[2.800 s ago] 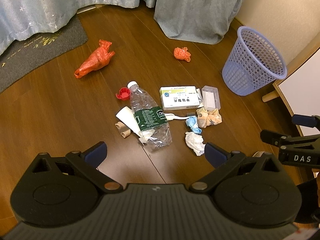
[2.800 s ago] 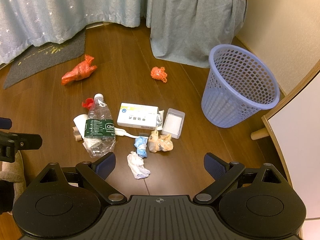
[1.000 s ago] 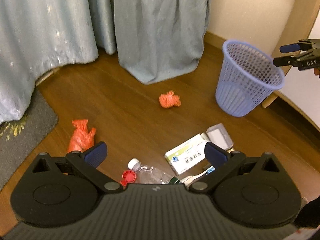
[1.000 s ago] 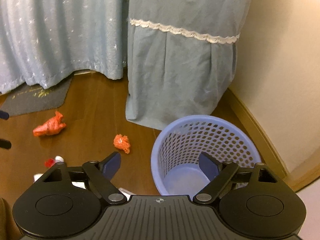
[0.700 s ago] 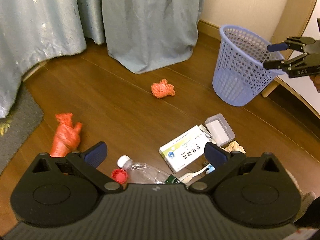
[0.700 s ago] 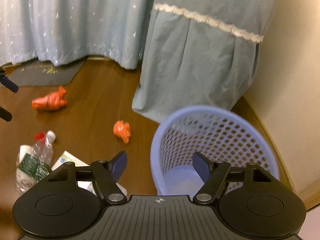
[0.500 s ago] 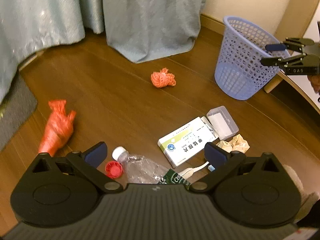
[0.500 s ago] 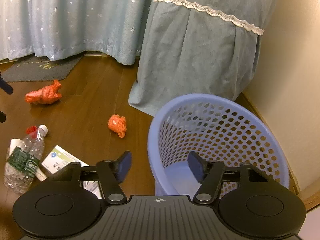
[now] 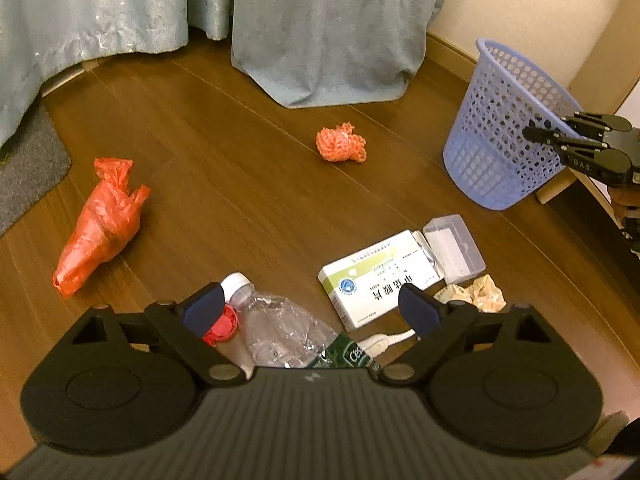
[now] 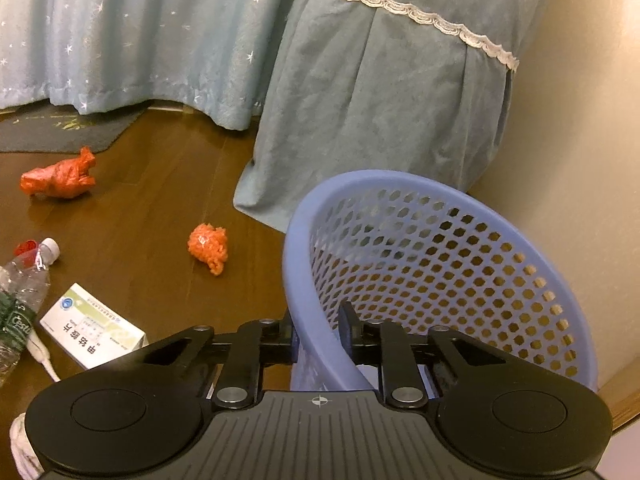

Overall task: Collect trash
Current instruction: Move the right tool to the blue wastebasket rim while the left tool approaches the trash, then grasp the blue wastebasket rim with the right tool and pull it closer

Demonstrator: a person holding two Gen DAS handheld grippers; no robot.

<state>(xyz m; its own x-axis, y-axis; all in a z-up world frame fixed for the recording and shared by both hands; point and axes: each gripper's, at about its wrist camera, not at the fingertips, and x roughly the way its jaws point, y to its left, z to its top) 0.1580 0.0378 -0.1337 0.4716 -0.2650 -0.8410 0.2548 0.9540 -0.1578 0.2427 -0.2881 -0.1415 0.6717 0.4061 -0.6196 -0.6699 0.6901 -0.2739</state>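
On the wooden floor (image 9: 248, 184) by the curtains (image 10: 380, 92), right gripper (image 10: 318, 338) just closing, jaws pinching the near rim of the blue basket (image 10: 440, 264), left gripper (image 9: 310, 308) wide open, holding nothing, above the plastic bottle (image 9: 280, 328) and medicine box (image 9: 376, 276).

Floor (image 9: 248, 168): basket (image 9: 508, 128) at the right, near the wall (image 9: 520, 4), the right hand-held gripper (image 10: 318, 338) astride its near rim. Curtains (image 9: 320, 28) hang behind, a mat (image 9: 28, 168) at far left below them. Netting wad (image 9: 341, 145) lies in front of the curtains, left of the basket. Bag (image 9: 100, 224) lies right of the mat. Nearest: bottle (image 9: 280, 324), box (image 9: 380, 276) to its right, small case (image 9: 454, 248) touching the box's right end, crumpled paper (image 9: 480, 298) in front of the case.
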